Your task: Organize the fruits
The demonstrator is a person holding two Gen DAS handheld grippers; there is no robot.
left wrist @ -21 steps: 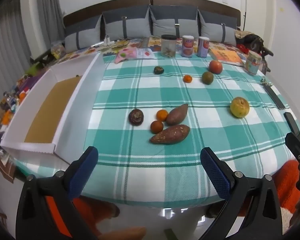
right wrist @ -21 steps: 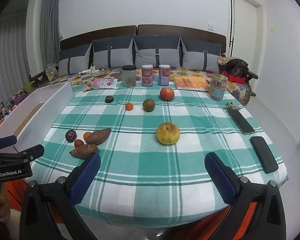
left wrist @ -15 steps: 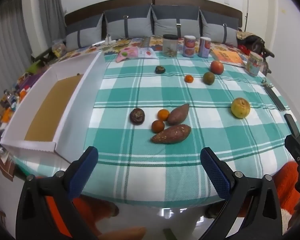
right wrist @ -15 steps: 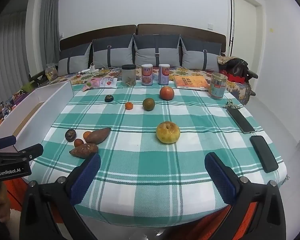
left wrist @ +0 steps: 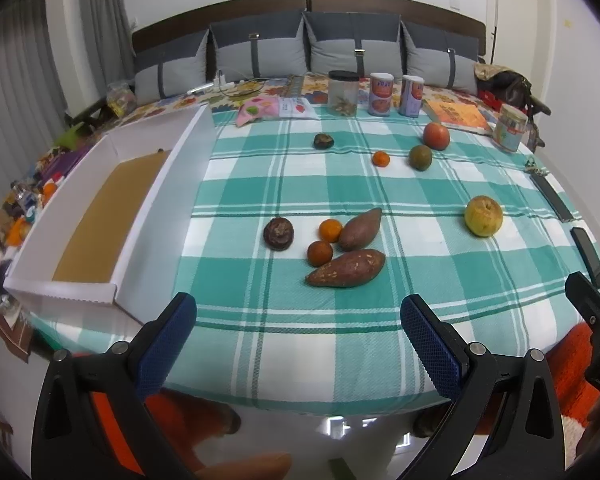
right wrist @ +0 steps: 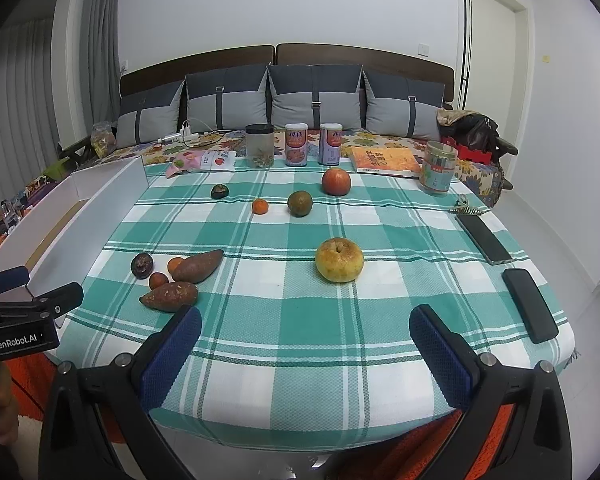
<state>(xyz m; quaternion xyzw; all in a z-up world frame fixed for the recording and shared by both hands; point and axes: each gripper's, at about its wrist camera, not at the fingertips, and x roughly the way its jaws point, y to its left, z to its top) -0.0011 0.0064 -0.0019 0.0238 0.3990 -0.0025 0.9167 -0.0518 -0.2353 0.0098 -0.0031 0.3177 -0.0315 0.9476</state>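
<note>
A green-and-white checked cloth point(right wrist: 320, 320) covers the table straight ahead of the tool. Along its far edge stand a clear jar point(right wrist: 259, 145) with a dark lid, then two printed cans point(right wrist: 296, 145) side by side to its right, an orange book point(right wrist: 384, 161) lying flat, and a glass jar point(right wrist: 438, 168) further right. Left of the clear jar lie snack packets point(right wrist: 202, 161). Near the right edge two dark phones point(right wrist: 530, 304) lie flat, with keys point(right wrist: 466, 209) beyond them. Behind the table, four grey cushions point(right wrist: 314, 98) lean against a dark headboard point(right wrist: 360, 54).
</note>
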